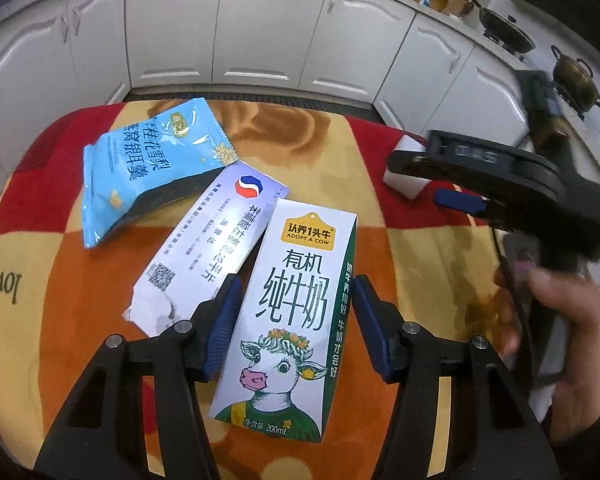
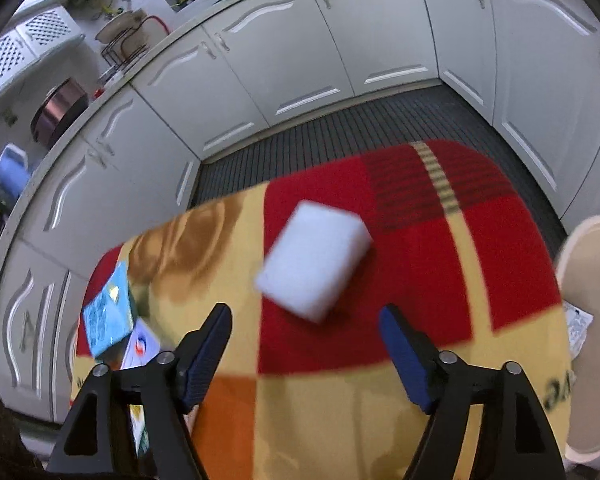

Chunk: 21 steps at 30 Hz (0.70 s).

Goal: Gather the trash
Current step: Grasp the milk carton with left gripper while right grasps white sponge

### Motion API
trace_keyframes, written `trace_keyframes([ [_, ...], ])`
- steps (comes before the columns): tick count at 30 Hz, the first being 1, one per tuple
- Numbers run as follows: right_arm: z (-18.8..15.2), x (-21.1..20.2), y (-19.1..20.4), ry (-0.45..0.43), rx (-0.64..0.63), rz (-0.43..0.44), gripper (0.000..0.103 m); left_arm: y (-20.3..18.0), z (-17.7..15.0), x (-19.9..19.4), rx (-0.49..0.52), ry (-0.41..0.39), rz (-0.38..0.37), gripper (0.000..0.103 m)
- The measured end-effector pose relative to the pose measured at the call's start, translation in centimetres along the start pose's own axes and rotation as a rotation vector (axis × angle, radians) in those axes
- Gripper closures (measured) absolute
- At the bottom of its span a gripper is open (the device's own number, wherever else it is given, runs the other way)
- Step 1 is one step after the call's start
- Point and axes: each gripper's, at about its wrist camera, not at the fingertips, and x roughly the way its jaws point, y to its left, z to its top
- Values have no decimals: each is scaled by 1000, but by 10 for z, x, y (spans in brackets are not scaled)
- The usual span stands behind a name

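Note:
A white milk carton with a cow picture lies on the colourful tablecloth. My left gripper is open, its blue pads on either side of the carton with a small gap on each side. A white wrapper and a light blue snack packet lie to the carton's left. My right gripper is open and empty, just short of a white sponge block. It also shows in the left wrist view, over the sponge.
A beige bin with a scrap of wrapper at its edge stands at the table's right side. White kitchen cabinets run behind the table. Pots sit on the counter to the right.

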Motion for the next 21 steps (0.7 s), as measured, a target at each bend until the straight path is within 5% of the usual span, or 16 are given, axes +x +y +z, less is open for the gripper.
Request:
trace_keyframes([
  [4, 9, 13, -1, -6, 16, -1, 29, 3, 8, 4, -28, -3, -4, 48],
  [6, 9, 10, -2, -14, 1, -1, 54, 3, 13, 8, -39, -4, -5, 49],
  [21, -68, -46, 3, 61, -247, 75, 62, -2, 13, 2, -33, -18, 2, 49],
])
